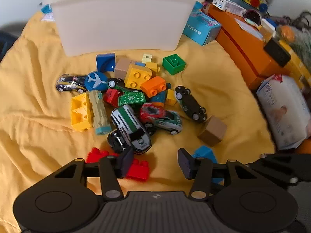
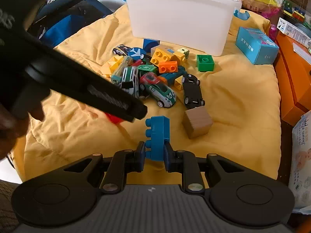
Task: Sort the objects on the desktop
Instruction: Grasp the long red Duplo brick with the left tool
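The right gripper [image 2: 154, 153] clamps a blue studded plastic brick [image 2: 157, 136] near its end, so it may pivot loose; the left gripper [image 1: 155, 162] hovers open.

A teal carton [image 2: 256, 45] with white print is seen lying on the yellow cloth [image 1: 35, 89], just beside the long orange box [image 1: 245, 46] along the cloth's right edge. A small white printed packet [image 1: 228, 4] is set on top of that orange box, and a pack of wipes [image 1: 285, 110] (white, its print blurred) is found at the near right. Beyond the cloth's left edge a blue and black bag [image 2: 64, 17] is partly shown.
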### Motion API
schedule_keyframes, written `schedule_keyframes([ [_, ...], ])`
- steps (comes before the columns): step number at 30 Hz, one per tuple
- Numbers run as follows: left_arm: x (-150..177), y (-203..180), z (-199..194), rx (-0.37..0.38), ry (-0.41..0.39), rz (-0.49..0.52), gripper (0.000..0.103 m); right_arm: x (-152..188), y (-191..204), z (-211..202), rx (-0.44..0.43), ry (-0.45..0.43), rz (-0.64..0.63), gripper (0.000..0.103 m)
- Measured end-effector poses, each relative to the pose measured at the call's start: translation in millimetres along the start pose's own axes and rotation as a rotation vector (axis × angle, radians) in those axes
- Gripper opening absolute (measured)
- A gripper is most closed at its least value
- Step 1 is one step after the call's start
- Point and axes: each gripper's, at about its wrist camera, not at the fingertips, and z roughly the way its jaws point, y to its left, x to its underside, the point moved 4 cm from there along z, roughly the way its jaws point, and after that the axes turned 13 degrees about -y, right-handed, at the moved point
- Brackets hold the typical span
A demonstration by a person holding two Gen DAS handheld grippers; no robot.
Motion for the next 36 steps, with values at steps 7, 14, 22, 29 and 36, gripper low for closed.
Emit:
schedule_keyframes([
  [7,27.2,34.0,-31.0,-0.056,0.005,0.043,0.025,-7.0,2.2,1.1,-0.005,-0.031,-0.004,0.022],
  [14,39.3,53.8,-52.2,-0.011,-0.014,-0.064,0.025,-13.7,12.1,7.6,-0.069,-0.028,0.033,0.022],
  [22,51.1,65.6,-78.7,-0.021,-0.017,-0.149,0.033,-5.5,4.3,23.7,-0.215,0.078,0.287,0.022],
  [29,66.8,93.3,-50.7,-0.046,0.078,-0.309,0.033,-1.9,-8.2,26.9,-0.142,0.092,0.328,0.035],
  [36,41.0,82.4,-20.0,-0.012,-0.04,0.072,0.033,-6.8,-18.9,9.2,-0.019,-0.024,0.251,0.036],
])
